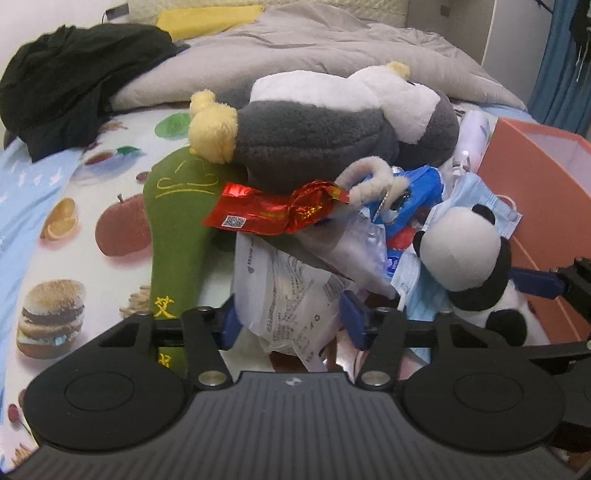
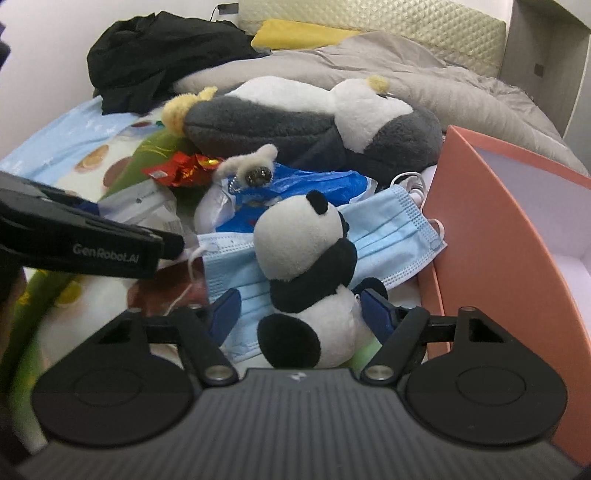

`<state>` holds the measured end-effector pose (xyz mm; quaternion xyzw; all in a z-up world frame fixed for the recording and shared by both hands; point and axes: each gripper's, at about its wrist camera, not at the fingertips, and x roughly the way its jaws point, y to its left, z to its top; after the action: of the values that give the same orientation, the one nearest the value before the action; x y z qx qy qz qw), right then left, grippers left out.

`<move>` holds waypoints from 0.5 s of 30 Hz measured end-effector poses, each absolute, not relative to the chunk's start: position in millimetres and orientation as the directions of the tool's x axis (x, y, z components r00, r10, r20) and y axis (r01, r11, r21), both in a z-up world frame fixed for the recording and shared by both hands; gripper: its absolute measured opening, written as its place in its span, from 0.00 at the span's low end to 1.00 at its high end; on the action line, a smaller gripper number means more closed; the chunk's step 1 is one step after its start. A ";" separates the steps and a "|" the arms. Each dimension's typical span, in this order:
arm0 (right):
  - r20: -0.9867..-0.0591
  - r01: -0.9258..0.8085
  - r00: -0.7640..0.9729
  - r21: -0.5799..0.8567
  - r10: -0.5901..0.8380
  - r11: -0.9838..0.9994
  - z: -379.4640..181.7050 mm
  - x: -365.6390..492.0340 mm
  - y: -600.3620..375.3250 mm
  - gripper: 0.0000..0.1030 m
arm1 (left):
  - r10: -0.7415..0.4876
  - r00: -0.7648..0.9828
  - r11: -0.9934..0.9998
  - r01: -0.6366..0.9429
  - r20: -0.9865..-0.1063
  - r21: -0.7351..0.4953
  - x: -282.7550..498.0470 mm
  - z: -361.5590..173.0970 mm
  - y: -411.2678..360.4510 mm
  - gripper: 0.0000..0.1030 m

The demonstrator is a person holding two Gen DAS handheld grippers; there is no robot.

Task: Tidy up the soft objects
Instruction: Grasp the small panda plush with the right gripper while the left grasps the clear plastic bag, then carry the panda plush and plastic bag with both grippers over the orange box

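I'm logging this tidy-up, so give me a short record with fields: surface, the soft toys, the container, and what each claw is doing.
surface: bed with fruit-print sheet
toys: panda plush; grey-and-white plush
container: orange box, right of the pile
left claw: open around white plastic bag
right claw: open, straddling the panda plush

I see a black jacket (image 2: 162, 55) heaped at the bed's far left corner, next to a yellow pillow (image 2: 299, 33) by the headboard (image 2: 406, 26).
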<state>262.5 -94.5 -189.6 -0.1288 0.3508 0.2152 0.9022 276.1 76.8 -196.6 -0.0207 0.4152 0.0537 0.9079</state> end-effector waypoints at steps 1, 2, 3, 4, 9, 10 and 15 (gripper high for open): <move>-0.690 -0.477 0.665 -0.095 0.288 0.874 -190.7 262.8 -93.8 0.61 | 0.087 0.650 0.993 -0.116 -0.755 0.015 275.7 -196.3 76.2 0.48; -0.687 -0.472 0.671 -0.104 0.280 0.876 -190.9 262.5 -94.4 0.54 | 0.086 0.652 0.993 -0.117 -0.753 0.012 274.4 -195.4 76.2 0.46; -0.685 -0.466 0.675 -0.109 0.273 0.878 -190.2 262.1 -95.9 0.52 | 0.081 0.654 0.993 -0.119 -0.752 0.003 273.2 -193.9 76.0 0.40; -0.685 -0.468 0.674 -0.106 0.277 0.877 -188.9 262.1 -98.1 0.51 | 0.079 0.655 0.993 -0.121 -0.752 -0.002 271.4 -192.6 75.7 0.36; -0.686 -0.462 0.668 -0.081 0.287 0.883 -176.1 256.4 -106.8 0.43 | 0.079 0.673 0.989 -0.148 -0.735 -0.029 256.5 -180.1 75.8 0.28; -0.687 -0.462 0.667 -0.078 0.288 0.884 -172.8 254.1 -108.1 0.43 | 0.077 0.679 0.987 -0.154 -0.730 -0.039 252.1 -176.7 76.0 0.27; -0.687 -0.473 0.661 -0.069 0.302 0.879 -159.9 233.4 -111.1 0.41 | 0.052 0.697 0.983 -0.161 -0.715 -0.086 225.5 -162.5 71.3 0.26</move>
<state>233.3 -111.1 -159.9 -0.1217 0.3515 0.2143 0.9032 225.5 71.3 -162.5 -0.0710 0.3846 0.0582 0.9185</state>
